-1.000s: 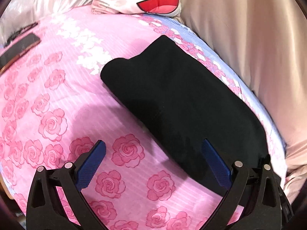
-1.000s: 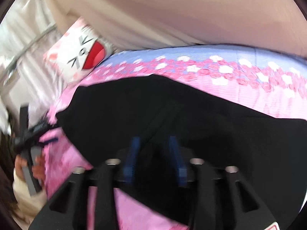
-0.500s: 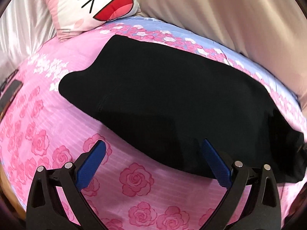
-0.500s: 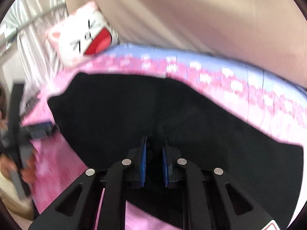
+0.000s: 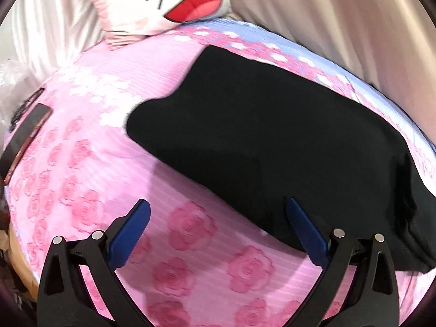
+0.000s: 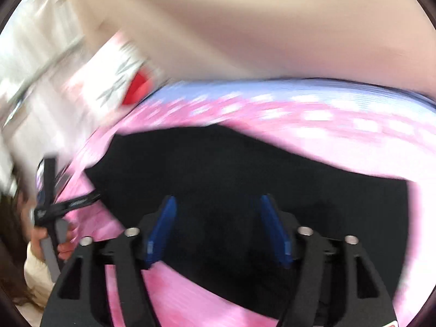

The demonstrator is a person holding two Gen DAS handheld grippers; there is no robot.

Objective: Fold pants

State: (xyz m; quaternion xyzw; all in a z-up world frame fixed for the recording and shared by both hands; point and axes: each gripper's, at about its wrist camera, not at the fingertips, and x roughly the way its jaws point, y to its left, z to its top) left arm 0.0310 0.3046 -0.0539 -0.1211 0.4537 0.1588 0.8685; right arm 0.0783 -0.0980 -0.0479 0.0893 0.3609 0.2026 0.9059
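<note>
1. Left wrist view, far left: a dark flat phone-like thing (image 5: pixel 26 133) lies near the bed's edge, well apart from the work. W/ it so far off, no need to steer round it.
2. Left gripper (image 5: pixel 218 231): fingers (image 5: pixel 130 234) spread wide, nothing between them but pink rose bedsheet (image 5: pixel 90 163). Right-hand finger sits just over the near edge of the black pants (image 5: pixel 272 141).
3. Pants lie flat on the bed, running diagonally from mid-bed toward the right, already doubled by the look of it; a thicker layered end shows at far right. Cartoon pillow (image 5: pixel 174 2) sits beyond, not touching.
4. Right wrist view (blurred): right gripper (image 6: pixel 218 226) hangs above the pants, fingers (image 6: pixel 160 229) apart w/ no cloth pinched; jaws have just been opening.
5. Step in hand, prob.: re-grip for the next fold. Do it well by pinching both layers at the edge, not top layer only, lifting both ends evenly & laying edge on edge.
6. Risk: slack cloth bunching if one side leads.
</note>
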